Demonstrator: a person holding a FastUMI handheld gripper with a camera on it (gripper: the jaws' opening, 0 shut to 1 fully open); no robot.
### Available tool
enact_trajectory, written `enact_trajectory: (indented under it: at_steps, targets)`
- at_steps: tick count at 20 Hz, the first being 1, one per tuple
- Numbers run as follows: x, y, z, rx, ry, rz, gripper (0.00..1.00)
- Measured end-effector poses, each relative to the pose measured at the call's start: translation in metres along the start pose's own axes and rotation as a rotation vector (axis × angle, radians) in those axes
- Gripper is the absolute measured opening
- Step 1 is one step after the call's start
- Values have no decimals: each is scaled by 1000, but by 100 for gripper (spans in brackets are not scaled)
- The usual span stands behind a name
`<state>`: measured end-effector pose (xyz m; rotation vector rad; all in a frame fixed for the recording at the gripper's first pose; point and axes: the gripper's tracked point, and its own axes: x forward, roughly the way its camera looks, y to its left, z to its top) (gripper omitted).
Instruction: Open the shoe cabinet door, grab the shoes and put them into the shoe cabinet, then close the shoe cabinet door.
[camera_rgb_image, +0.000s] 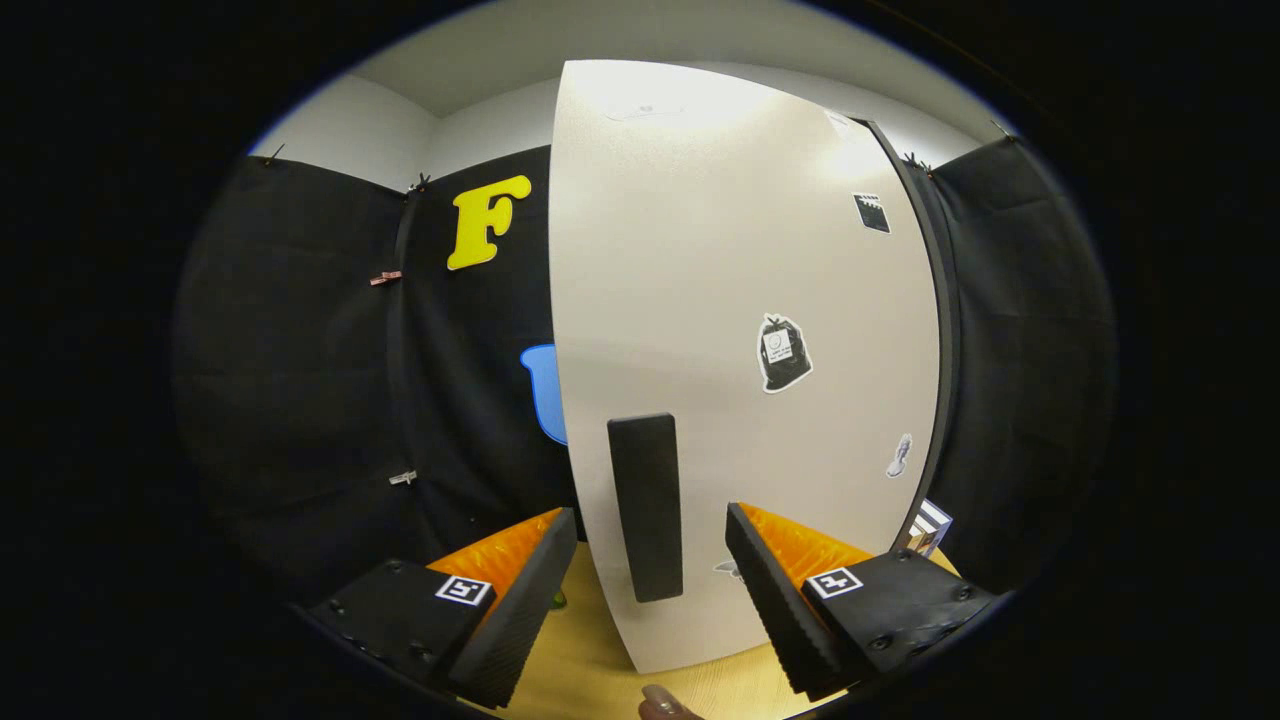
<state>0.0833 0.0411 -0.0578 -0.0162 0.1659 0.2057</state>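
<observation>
Spread wide, the gripper (651, 570) faces the shoe cabinet door (740, 330), its two fingers standing either side of the door's dark upright handle (646, 507) with a clear gap on each side, so neither finger touches it and nothing is pinched; the handle sits low on the door near its left edge, just ahead of the fingertips. Right of the handle the pale door carries a few stickers (783, 353); below the handle the door's bottom edge meets a wooden floor (580, 650), where a fingertip (664, 703) of a person shows nearest the camera.
</observation>
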Motion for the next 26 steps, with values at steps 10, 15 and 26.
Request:
enact_trajectory:
  at_steps: [10,15,26]
  targets:
    - [-5,-5,12,-20,-37,-64,98]
    - [-3,-9,14,-27,-44,-76,98]
    - [12,-16,19,-41,-58,-75,98]
